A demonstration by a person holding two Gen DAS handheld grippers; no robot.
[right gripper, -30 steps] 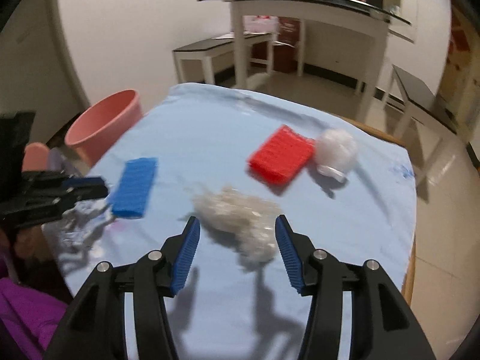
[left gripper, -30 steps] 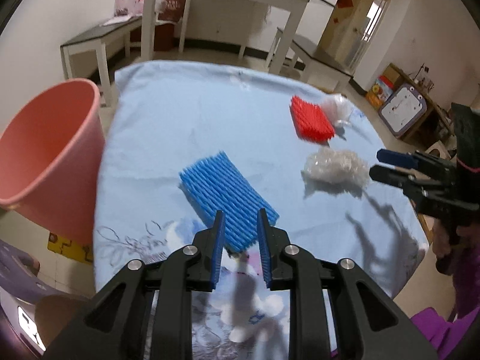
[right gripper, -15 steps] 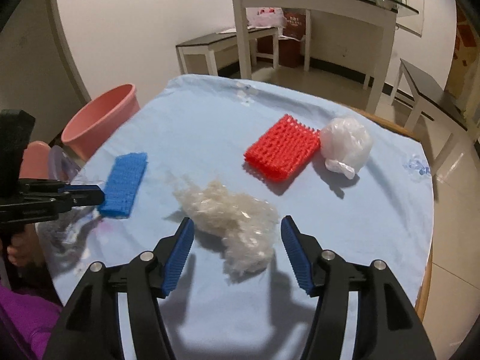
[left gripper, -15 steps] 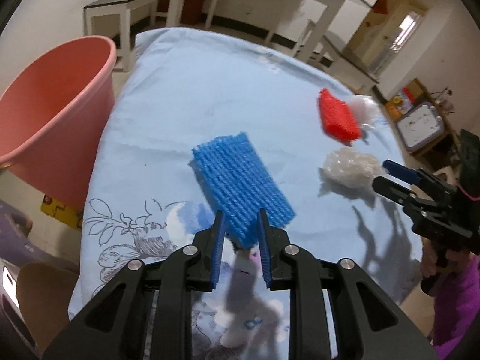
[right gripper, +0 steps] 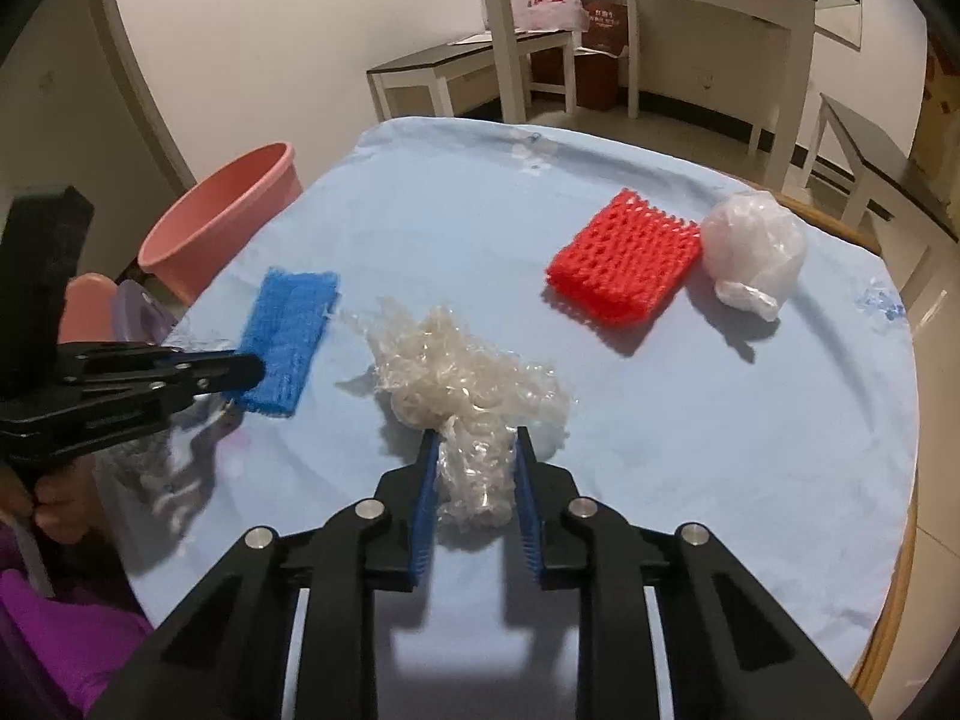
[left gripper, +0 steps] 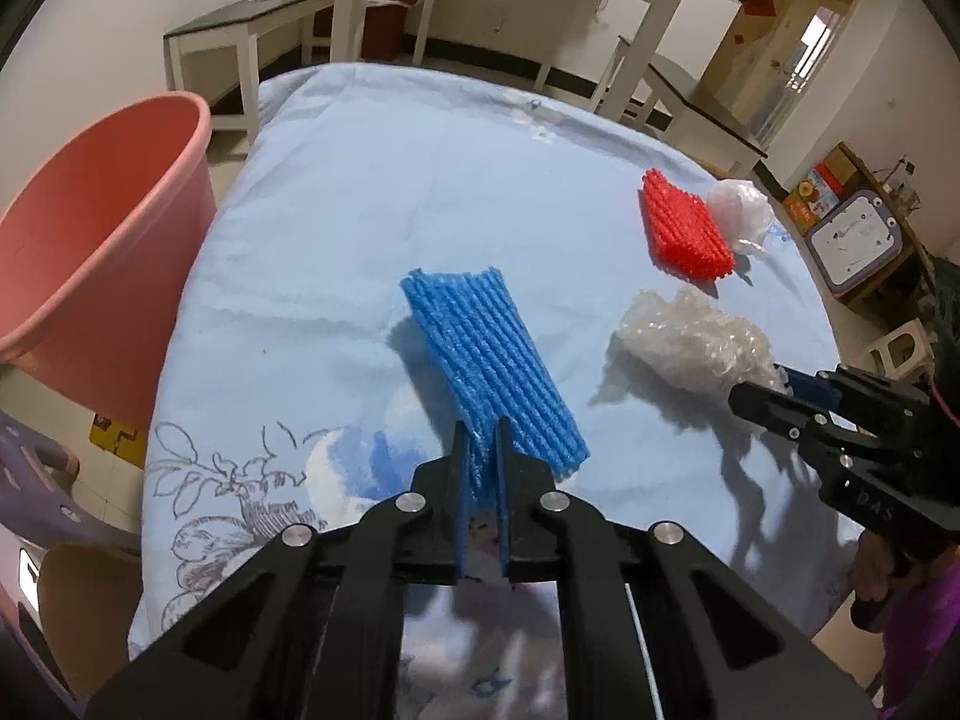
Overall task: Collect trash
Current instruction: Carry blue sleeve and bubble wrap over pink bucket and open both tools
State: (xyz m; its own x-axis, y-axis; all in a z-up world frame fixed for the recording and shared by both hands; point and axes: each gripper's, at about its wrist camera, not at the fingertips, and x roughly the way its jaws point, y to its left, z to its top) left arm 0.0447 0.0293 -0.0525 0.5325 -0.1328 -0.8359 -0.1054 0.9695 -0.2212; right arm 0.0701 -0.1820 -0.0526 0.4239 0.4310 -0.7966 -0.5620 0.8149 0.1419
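Note:
A blue foam net (left gripper: pixel 486 360) (right gripper: pixel 288 336) lies on the light blue tablecloth (left gripper: pixel 420 180). My left gripper (left gripper: pixel 482 432) (right gripper: pixel 252 369) is closing, and its pads pinch the net's near end. To the right sits a wad of crumpled clear plastic (left gripper: pixel 690 342) (right gripper: pixel 468 372). My right gripper (right gripper: pixel 476 438) (left gripper: pixel 756 390) is closing too, with both pads against the near part of the wad. Farther back lie a red foam net (left gripper: pixel 684 228) (right gripper: pixel 624 264) and a knotted white plastic bag (left gripper: pixel 741 210) (right gripper: pixel 753 246), side by side.
A pink bucket (left gripper: pixel 90 240) (right gripper: pixel 222 222) stands on the floor by the table's left edge. White tables and benches (right gripper: pixel 480 66) stand behind against the wall. A hand (right gripper: pixel 54 516) holds the left gripper's handle at the near left.
Both grippers have closed from wide apart, the left onto the blue net's end and the right onto the clear plastic wad. The right gripper came lower toward the table.

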